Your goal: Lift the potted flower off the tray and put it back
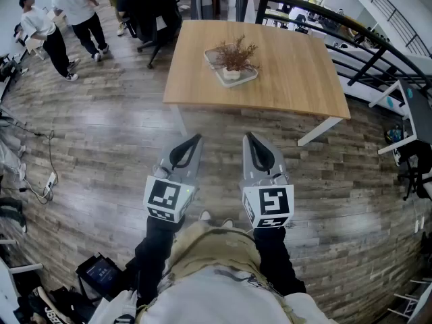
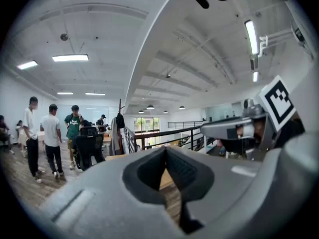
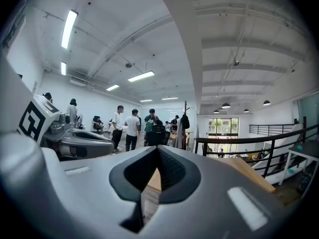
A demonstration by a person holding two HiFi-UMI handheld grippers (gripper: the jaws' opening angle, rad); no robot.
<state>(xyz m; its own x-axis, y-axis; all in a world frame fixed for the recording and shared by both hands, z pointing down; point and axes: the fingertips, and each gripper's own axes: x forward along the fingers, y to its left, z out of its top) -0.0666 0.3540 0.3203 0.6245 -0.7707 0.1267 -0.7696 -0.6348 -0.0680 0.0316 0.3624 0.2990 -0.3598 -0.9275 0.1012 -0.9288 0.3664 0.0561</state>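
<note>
Wood-plank floor (image 1: 101, 133) of an open office, w/ a railing behind and several people standing at far left. Bench (image 1: 297, 79): pale wood top, white legs, ahead of the person and well apart from both tools. Tray (image 1: 250, 78) lies near mid-bench, slightly toward the left edge. Potted flower (image 1: 233, 58) stands upright on it: dry brown sprigs in a small white pot. Task obj. untouched, not yet lifted.

Step in hand (judged): approach, prior to lift. To do it well:
- Close the gap to the near bench edge first and square up to the tray.
- Spread one tool's jaws before reaching in.
- Come in low and level at the pot body, not the sprigs, which look brittle and would give no hold.
- Pinch the pot across its width and lift straight up so the tray isn't dragged.
- Set it down on the same spot.

Which tool suits better can't be judged from here; the tray sits approx. between both.

Left hand-held gripper (image 1: 198, 138): jaws pressed together at the tips, nothing between them, touching nothing; held out over the floor, roughly level. Right hand-held gripper (image 1: 248, 137): likewise fully closed and empty, just beside the left one, tips pointing toward the bench.
</note>
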